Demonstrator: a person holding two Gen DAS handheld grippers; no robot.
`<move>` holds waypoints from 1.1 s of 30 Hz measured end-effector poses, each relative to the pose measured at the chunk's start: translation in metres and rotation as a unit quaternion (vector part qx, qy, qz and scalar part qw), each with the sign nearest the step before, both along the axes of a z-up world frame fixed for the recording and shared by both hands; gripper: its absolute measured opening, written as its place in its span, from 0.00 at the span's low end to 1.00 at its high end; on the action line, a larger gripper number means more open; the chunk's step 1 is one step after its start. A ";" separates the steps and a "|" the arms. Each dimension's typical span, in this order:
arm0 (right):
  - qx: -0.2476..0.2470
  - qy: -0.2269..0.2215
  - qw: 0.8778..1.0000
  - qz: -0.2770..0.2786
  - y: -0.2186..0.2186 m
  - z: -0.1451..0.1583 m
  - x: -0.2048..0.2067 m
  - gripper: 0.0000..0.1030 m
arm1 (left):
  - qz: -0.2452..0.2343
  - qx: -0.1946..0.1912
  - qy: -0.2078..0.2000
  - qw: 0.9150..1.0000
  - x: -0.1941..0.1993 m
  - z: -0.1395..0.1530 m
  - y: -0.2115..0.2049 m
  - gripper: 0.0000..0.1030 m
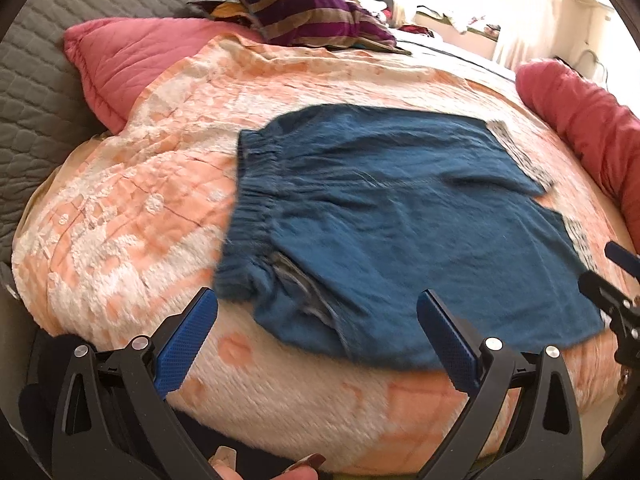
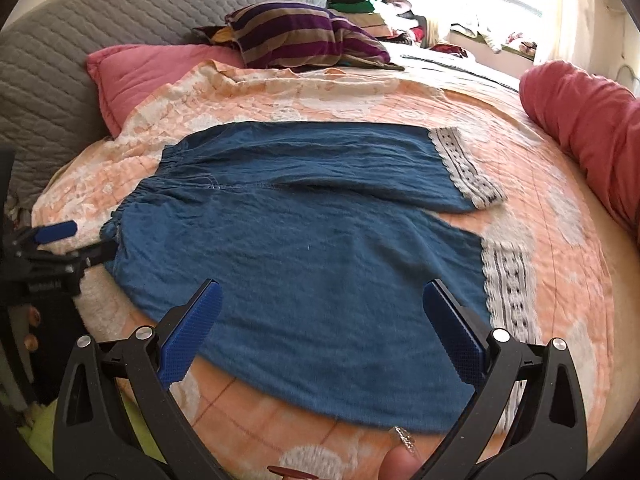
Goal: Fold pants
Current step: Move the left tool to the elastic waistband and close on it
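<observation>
Blue pants [image 1: 392, 208] with an elastic waistband and white lace cuffs lie spread flat on an orange and white quilt [image 1: 132, 216], waistband to the left, legs to the right. My left gripper [image 1: 318, 308] is open and empty, hovering over the near waist corner. My right gripper [image 2: 322, 296] is open and empty above the near leg of the pants [image 2: 320, 248]. The right gripper also shows at the right edge of the left wrist view [image 1: 612, 280]. The left gripper shows at the left edge of the right wrist view [image 2: 60, 240], next to the waistband.
A pink pillow [image 2: 136, 76] and a striped purple pillow [image 2: 304, 36] lie at the back of the bed. A red bolster [image 2: 584, 128] lies along the right. A grey quilted headboard [image 2: 80, 32] stands behind. Clothes are piled by the window [image 2: 380, 8].
</observation>
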State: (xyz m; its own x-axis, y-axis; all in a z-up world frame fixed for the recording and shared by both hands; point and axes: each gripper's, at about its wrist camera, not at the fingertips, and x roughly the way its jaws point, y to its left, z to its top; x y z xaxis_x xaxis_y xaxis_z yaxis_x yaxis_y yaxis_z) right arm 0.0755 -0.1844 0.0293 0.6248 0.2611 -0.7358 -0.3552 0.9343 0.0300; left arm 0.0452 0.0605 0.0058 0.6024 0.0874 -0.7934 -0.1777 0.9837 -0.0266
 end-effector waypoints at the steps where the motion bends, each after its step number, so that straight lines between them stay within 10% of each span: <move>1: -0.001 0.000 1.000 0.000 0.002 0.000 0.004 0.92 | 0.006 0.001 0.001 1.000 0.004 0.000 0.006 0.96; 33: -0.022 0.026 0.990 0.138 0.102 -0.007 0.195 0.92 | 0.009 -0.014 0.032 0.999 0.175 -0.013 0.096 0.96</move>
State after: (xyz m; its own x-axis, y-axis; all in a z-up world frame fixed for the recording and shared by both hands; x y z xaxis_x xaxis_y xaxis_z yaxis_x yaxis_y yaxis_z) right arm 0.2708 -0.0822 0.0222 0.4954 0.3832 -0.7796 -0.5964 0.8026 0.0155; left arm 0.2205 0.1569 -0.0076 0.5484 0.0748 -0.8329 -0.1978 0.9793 -0.0423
